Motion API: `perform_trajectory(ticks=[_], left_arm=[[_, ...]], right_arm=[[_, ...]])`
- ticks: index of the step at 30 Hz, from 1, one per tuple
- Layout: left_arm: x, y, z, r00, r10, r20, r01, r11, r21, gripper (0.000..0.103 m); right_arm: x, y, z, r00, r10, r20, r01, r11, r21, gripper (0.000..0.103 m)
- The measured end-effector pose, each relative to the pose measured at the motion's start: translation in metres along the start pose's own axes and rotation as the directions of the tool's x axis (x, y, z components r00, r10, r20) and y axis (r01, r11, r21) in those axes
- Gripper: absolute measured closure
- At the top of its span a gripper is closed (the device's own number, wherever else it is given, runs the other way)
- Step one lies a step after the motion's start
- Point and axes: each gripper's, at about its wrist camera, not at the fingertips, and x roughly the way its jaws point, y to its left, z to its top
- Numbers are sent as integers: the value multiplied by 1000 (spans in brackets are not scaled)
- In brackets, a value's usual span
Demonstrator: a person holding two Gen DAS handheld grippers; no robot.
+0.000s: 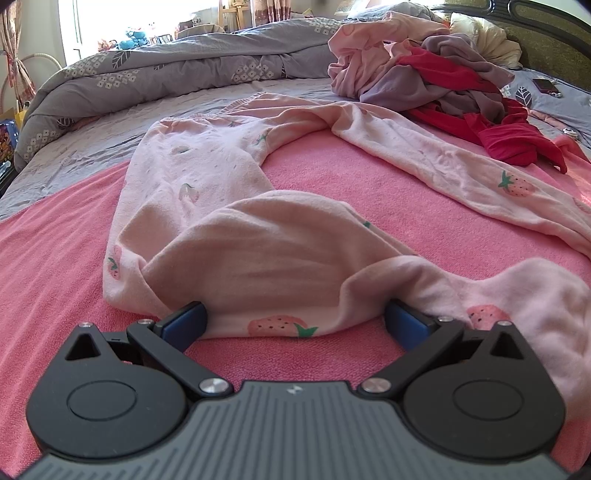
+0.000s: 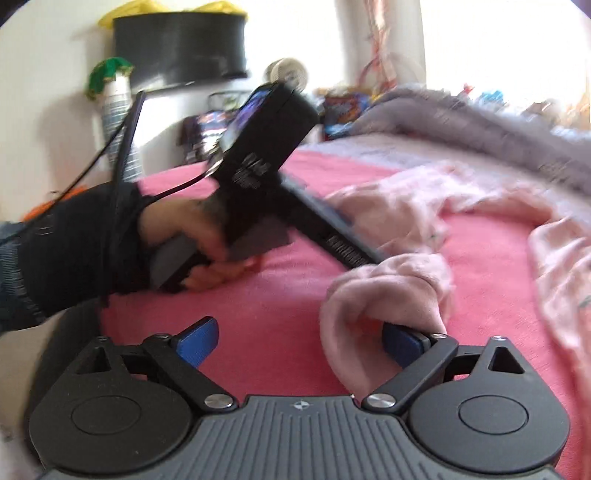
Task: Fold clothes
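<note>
Pale pink trousers with strawberry prints (image 1: 221, 177) lie spread on a pink towel (image 1: 55, 258); one leg runs to the far right and the other doubles back toward me. My left gripper (image 1: 295, 325) is open wide, its blue pads at either side of the folded hem. In the right wrist view my right gripper (image 2: 301, 341) is open too, with a cuff of the trousers (image 2: 388, 291) draped over its right finger. A hand (image 2: 192, 236) in a dark sleeve holds the left gripper's body (image 2: 266, 147) beyond it. That view is blurred.
A heap of pink, mauve and red clothes (image 1: 436, 74) sits at the far right of the bed. A rolled grey quilt (image 1: 166, 74) lies along the back. A phone (image 1: 545, 85) rests near the dark headboard (image 1: 546, 33). Clutter stands beside the bed.
</note>
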Motion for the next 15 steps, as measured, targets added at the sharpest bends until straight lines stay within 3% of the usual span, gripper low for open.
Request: perform_trajectory(ticks=[2,5,8,11,15], left_arm=[[0,1,0,1000,-1,0,1,1000,-1,0],[1,3,0,1000,-9,-3,9,1000,-7,0],[1,3,0,1000,-14,-3,14,1000,-7,0],[1,2,0,1000,-11,0,11,1000,-2,0],[1,1,0,1000,-11,-1,11,1000,-2,0]], right_arm=[[6,0,-3,998,-2,70,1,1000,9,6],[18,-11,-6,992,59,111,-71,992,105,0],[15,-15,-8,983,161,92,-171,979,111,2],[9,-16,-9,947,319,44,-322,942,93,3],[6,-12,-6,924,382,-28,-381,924,44,2]])
